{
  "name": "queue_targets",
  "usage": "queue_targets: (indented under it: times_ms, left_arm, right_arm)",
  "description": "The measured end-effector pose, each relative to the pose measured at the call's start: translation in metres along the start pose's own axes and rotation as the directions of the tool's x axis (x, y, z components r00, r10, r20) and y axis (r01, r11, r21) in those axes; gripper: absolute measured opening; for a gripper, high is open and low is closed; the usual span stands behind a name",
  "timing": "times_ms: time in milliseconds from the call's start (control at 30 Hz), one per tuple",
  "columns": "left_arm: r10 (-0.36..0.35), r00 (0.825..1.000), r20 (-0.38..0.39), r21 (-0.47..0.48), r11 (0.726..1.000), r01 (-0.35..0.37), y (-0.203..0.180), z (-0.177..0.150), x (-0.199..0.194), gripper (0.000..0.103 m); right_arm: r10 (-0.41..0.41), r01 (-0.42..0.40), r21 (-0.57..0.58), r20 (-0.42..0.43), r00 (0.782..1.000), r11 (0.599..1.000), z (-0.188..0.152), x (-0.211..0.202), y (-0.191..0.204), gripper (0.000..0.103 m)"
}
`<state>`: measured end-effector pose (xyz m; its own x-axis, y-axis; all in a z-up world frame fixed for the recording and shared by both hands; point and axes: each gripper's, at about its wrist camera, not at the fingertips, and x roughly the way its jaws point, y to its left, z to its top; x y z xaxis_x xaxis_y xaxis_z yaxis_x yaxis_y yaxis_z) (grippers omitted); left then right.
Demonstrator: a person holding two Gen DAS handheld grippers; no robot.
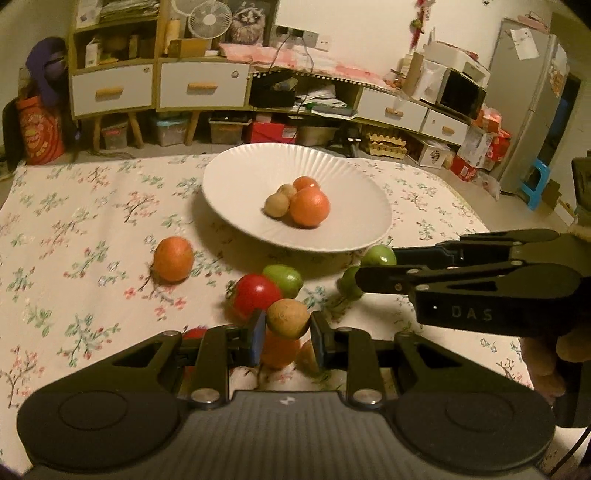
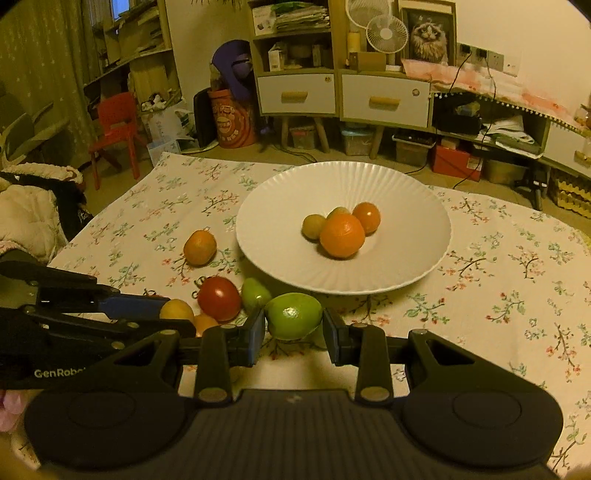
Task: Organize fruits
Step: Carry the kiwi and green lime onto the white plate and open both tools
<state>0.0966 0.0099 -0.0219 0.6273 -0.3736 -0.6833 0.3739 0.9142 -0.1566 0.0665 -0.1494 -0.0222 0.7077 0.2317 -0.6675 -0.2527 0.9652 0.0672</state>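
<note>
- Floral tablecloth [image 2: 498,295] covers the work surface; cabinets with white drawers [image 2: 384,99] and a small fan [image 2: 386,35] stand in the background.
- Left gripper [image 1: 287,334]: jaws clenched on a tan fruit [image 1: 287,318]. The fruit sits between the two pads, raised off the cloth, with its long axis running pad to pad.
- Right gripper [image 2: 294,330]: jaws clenched on a green fruit [image 2: 293,315]. It sits between the pads, its long axis also lying across the jaws, roughly level.
- Directly beyond the left jaws: a red fruit [image 1: 255,295] touching a second green fruit [image 1: 283,279]. More orange and tan fruit lies beneath the held tan fruit, partly hidden.
- Further out, to the left of the left jaws: a lone orange fruit [image 1: 173,258] on the cloth, apart from the cluster.
- Ahead of both grippers: a white ribbed plate [image 2: 280,192] holding a large orange [image 2: 341,235], a smaller orange one and two tan ones, all touching at the plate's centre.
- The right gripper's fingers extend in from the right edge of the left wrist view, near two green fruits [image 1: 378,255] just beside the plate rim.
</note>
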Motion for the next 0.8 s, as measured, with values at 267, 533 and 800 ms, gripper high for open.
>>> queue_targets:
  times_ms: [267,533,800]
  left_arm:
    - [0.018,0.999,0.027,0.010,1.000,-0.018,-0.007,0.019,0.013,0.024]
    - [0.033,0.999,0.029,0.036,0.999,-0.034,-0.008,0.046,0.034,0.024]
    - [0.055,0.998,-0.003,0.108,0.993,-0.054,-0.011,0.054,0.053,0.024]
  right_arm:
    - [-0.013,0.013,0.019,0.010,1.000,1.000,0.013,-0.002,-0.017,0.031]
    - [-0.041,0.041,0.005,0.031,0.999,0.999,0.027,0.001,-0.033,0.031]
    - [-0.048,0.047,0.014,0.043,0.998,0.999,0.036,0.011,-0.044,0.031]
